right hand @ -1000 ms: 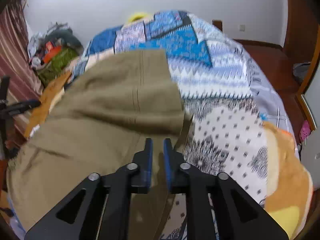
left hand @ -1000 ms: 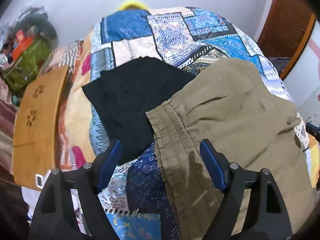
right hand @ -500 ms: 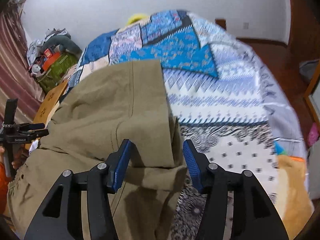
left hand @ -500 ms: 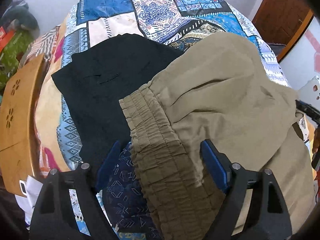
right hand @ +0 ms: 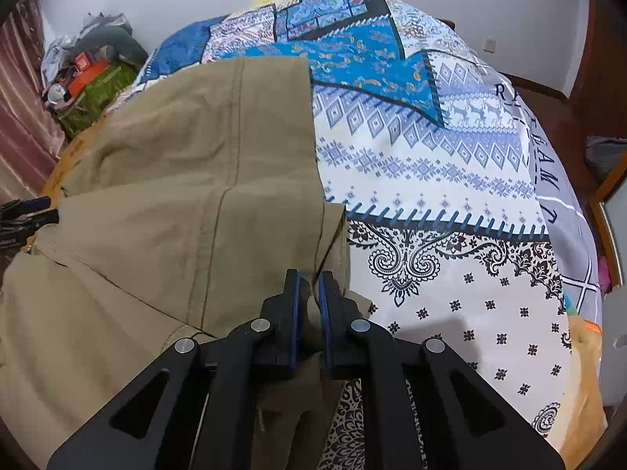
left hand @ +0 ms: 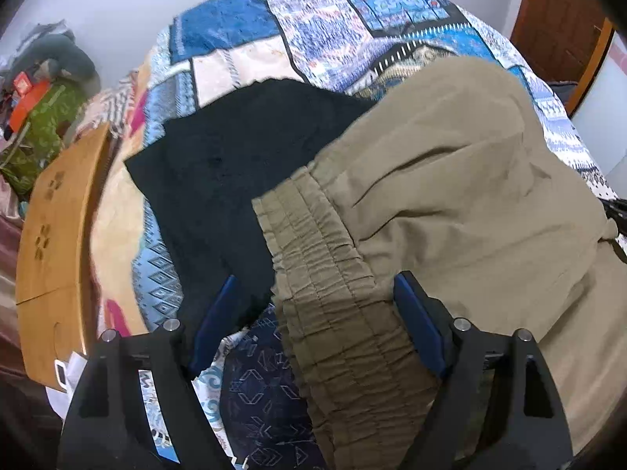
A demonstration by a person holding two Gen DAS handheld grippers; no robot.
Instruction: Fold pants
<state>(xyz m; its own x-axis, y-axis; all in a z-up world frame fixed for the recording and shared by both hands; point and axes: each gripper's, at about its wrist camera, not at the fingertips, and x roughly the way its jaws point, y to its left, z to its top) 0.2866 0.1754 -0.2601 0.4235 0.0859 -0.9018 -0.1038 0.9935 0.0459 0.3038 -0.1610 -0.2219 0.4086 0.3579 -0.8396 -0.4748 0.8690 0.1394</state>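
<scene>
Olive pants [left hand: 450,196] lie folded on the patterned bedspread [left hand: 321,27]. Their gathered elastic waistband [left hand: 325,274] runs between the fingers of my left gripper [left hand: 315,313], which stands open just above it, pads clear of the cloth. In the right wrist view the pants [right hand: 176,196] fill the left half, with a folded leg on top. My right gripper [right hand: 309,301] is at the pants' right edge, its jaws closing tight with a bunch of olive cloth pinched between the blue pads. The left gripper's tip [right hand: 23,215] shows at the far left.
A black garment [left hand: 235,164] lies spread beside the waistband, partly under the pants. A wooden lap table [left hand: 55,235] stands at the bed's left edge, with a heap of bags [right hand: 90,70] behind it. A wooden door [left hand: 556,11] is at the far right.
My right gripper opened wide, moved down over the pants' right edge, and closed on the cloth. The left gripper sank closer to the waistband and stayed open.
</scene>
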